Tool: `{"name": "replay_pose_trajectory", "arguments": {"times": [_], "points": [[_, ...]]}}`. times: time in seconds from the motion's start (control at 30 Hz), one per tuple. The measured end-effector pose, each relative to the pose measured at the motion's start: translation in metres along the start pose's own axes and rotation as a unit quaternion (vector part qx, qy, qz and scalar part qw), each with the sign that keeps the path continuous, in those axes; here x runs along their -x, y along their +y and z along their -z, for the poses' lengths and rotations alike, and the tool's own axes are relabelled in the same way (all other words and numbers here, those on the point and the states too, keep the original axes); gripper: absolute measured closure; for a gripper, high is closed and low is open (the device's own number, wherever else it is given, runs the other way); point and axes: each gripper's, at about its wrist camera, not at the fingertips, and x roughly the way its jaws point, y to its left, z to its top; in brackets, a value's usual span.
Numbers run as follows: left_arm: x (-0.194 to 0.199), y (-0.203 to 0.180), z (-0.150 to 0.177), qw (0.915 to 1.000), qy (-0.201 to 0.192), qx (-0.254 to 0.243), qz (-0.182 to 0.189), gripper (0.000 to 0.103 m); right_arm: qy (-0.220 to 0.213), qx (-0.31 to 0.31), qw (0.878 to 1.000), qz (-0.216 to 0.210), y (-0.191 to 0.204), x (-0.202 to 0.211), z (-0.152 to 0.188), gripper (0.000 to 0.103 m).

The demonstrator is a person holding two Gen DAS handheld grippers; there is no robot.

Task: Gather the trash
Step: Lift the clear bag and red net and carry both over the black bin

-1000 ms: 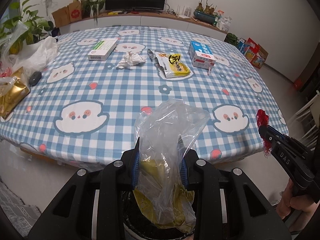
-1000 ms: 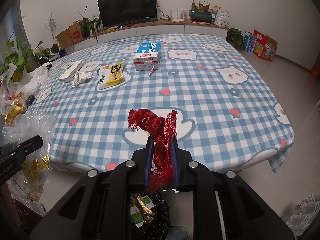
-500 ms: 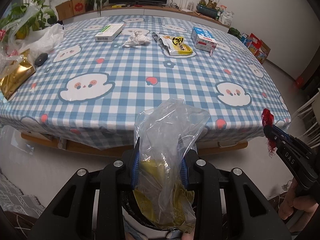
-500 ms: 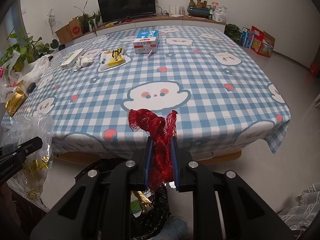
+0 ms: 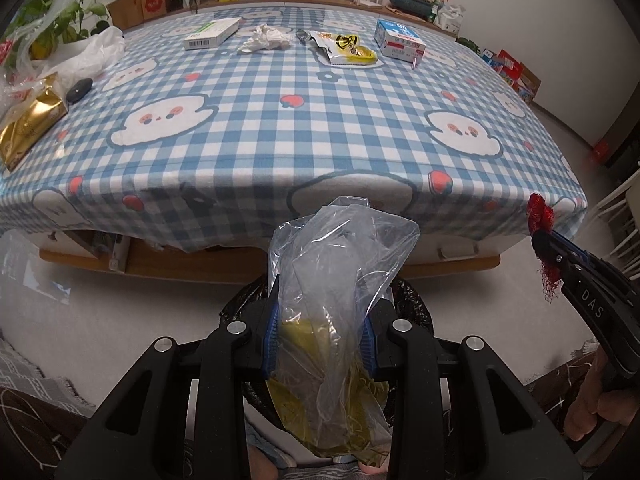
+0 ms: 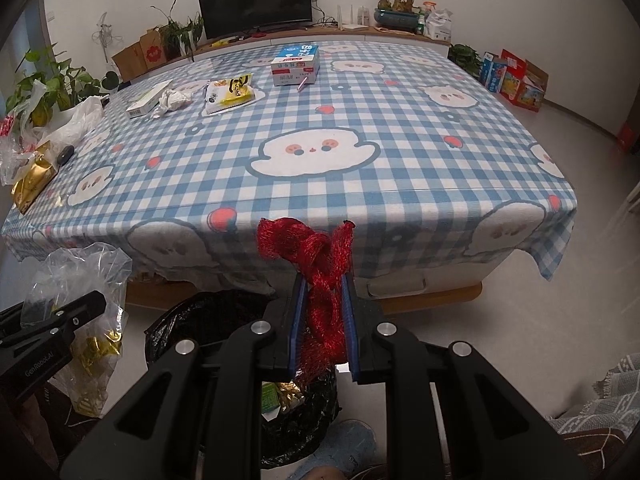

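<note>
Pinching crinkly clear bag (image 5: 340, 280), red mesh (image 6: 320, 280)

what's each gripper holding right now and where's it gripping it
The left gripper clamps a clear plastic bag around its middle. The right gripper pinches a red mesh net at mid-length, its bunched top sticking out above the fingertips.

I pull both grippers back off the table (image 5: 280, 140), which now sits farther ahead. The black-lined bin (image 6: 224, 320) now shows wider beneath them
</note>
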Motion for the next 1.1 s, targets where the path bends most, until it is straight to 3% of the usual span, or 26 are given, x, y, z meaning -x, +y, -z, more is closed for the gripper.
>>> {"name": "replay_pose_trajectory", "arguments": {"times": [0.47, 1.1], "points": [[-0.025, -0.008, 0.024, 0.9996, 0.025, -0.006, 0.01, 0.072, 0.028, 0.003, 1.0, -0.002, -0.005, -0.022, 0.032, 0.087], [-0.091, -0.016, 0.046, 0.9972, 0.073, -0.013, 0.005, 0.072, 0.087, -0.018, 0.996, -0.003, -0.02, -0.07, 0.054, 0.087]]}}
